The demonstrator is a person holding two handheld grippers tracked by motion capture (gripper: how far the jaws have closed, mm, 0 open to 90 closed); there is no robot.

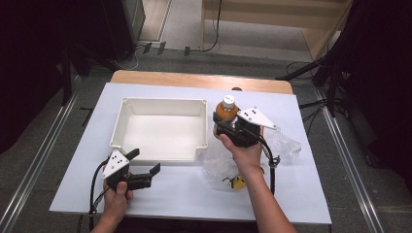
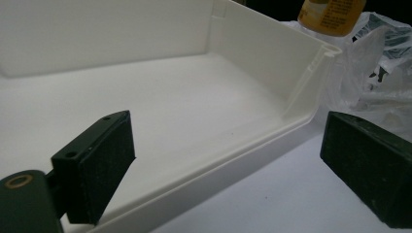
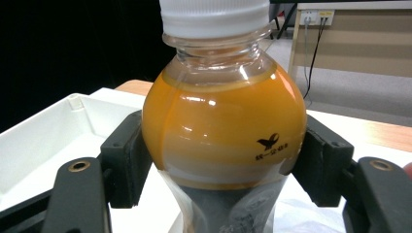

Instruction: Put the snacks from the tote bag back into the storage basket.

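A clear bottle of orange drink (image 1: 226, 112) with a white cap stands upright in my right gripper (image 1: 224, 123), just past the right wall of the white bin (image 1: 160, 153). In the right gripper view both black pads (image 3: 127, 160) press on the bottle (image 3: 223, 131) at its round orange belly. My left gripper (image 1: 145, 166) rests near the bin's front left corner, open with nothing between its pads (image 2: 97, 165). The left gripper view looks over the bin's front rim (image 2: 233, 155) into its bare inside, with the bottle's label (image 2: 333, 14) beyond.
A crumpled clear plastic bag (image 1: 282, 143) lies on the white table right of the bin, with a small yellow and black item (image 1: 236, 181) by my right forearm. Black cables trail from both grippers. The wooden table edge (image 1: 194, 80) runs along the back.
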